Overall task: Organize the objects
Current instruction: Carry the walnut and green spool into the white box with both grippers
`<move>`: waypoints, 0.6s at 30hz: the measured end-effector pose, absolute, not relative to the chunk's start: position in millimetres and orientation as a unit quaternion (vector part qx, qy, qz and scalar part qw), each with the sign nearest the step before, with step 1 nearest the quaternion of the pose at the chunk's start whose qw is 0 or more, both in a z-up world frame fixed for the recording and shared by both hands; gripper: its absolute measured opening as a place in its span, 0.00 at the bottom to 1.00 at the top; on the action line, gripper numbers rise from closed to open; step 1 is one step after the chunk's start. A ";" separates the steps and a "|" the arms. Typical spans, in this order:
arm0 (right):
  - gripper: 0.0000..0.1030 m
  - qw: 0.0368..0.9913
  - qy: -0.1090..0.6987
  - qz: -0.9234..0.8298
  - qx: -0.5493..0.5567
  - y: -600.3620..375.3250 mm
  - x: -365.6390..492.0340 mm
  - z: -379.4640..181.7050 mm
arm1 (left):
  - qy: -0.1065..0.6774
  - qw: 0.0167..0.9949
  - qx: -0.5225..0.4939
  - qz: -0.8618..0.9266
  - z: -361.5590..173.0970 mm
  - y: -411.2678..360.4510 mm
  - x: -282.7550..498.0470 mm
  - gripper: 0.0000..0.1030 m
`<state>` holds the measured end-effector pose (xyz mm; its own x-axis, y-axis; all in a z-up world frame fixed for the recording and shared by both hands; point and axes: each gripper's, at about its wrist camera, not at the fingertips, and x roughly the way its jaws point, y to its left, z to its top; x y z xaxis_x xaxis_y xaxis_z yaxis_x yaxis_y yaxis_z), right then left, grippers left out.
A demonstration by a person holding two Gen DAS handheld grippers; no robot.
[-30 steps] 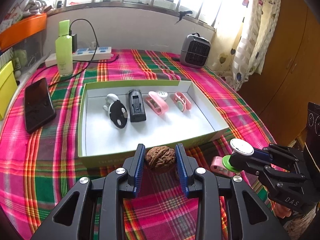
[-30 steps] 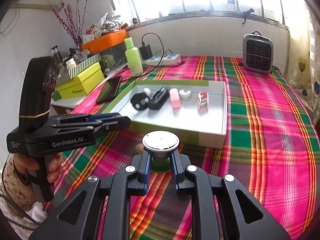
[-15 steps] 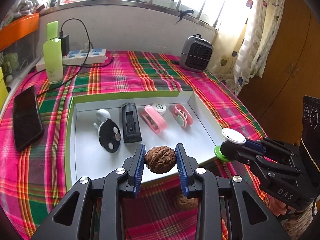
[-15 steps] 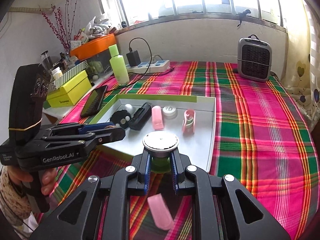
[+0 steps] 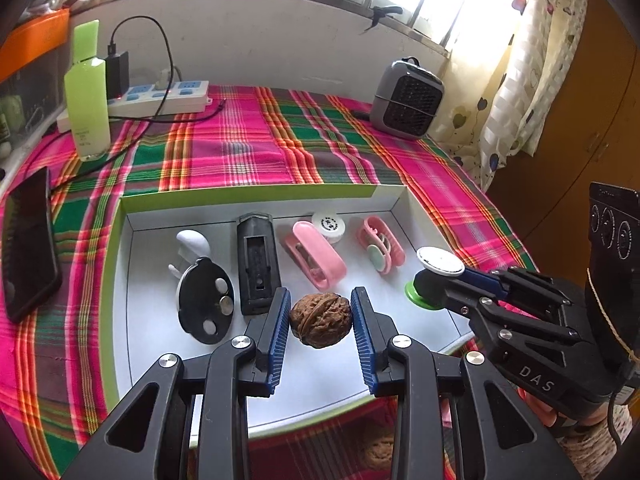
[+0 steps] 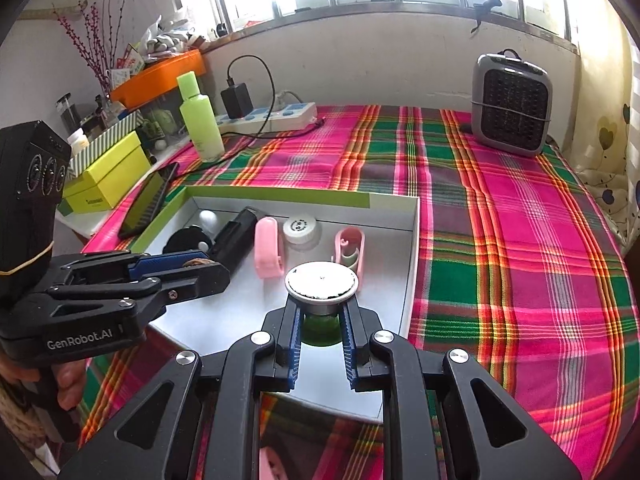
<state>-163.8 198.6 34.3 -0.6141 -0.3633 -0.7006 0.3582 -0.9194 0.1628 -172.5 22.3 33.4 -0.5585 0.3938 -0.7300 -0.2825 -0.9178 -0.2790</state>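
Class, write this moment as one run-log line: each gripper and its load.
left gripper: jaws shut on brown walnut | right gripper: jaws shut on green-based, silver-topped knob | both over white green-rimmed tray

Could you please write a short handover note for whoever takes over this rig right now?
Left gripper: shut on a walnut, held above the near part of the white tray.
Right gripper: shut on a small green bottle with a silver cap, over the tray's near right corner.
Done: already in the tray are a black oval case, a black rectangular holder, a pink clip, a small white round container and a pink cable winder.
Left: set down the walnut and the bottle. A second walnut and a pink item lie on the plaid cloth short of the tray.
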 end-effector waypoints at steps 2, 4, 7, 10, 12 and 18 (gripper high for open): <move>0.18 0.199 -0.004 -0.896 0.396 199.2 -168.1 31.5 | -0.061 0.192 -0.433 0.879 31.0 24.3 -175.6 0.28; 0.18 0.200 -0.003 -0.894 0.400 199.0 -170.1 28.9 | -0.061 0.194 -0.436 0.877 29.4 25.7 -177.7 0.28; 0.18 0.197 0.004 -0.892 0.406 197.4 -173.2 25.6 | -0.059 0.195 -0.440 0.874 27.0 28.0 -180.8 0.28; 0.18 0.195 0.007 -0.892 0.408 196.6 -175.3 24.7 | -0.060 0.196 -0.445 0.872 24.4 29.3 -183.8 0.28; 0.18 0.194 0.010 -0.892 0.408 195.7 -177.2 24.8 | -0.059 0.195 -0.446 0.872 23.8 29.7 -185.4 0.28; 0.18 0.193 0.015 -0.893 0.407 193.6 -182.6 23.1 | -0.058 0.190 -0.451 0.870 20.4 30.6 -191.3 0.28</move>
<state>-182.6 193.6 23.1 -0.5943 -0.3314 -0.7328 0.3563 -0.9254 0.1295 -191.3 30.6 20.4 -0.5205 0.3825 -0.7634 -0.2783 -0.9212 -0.2719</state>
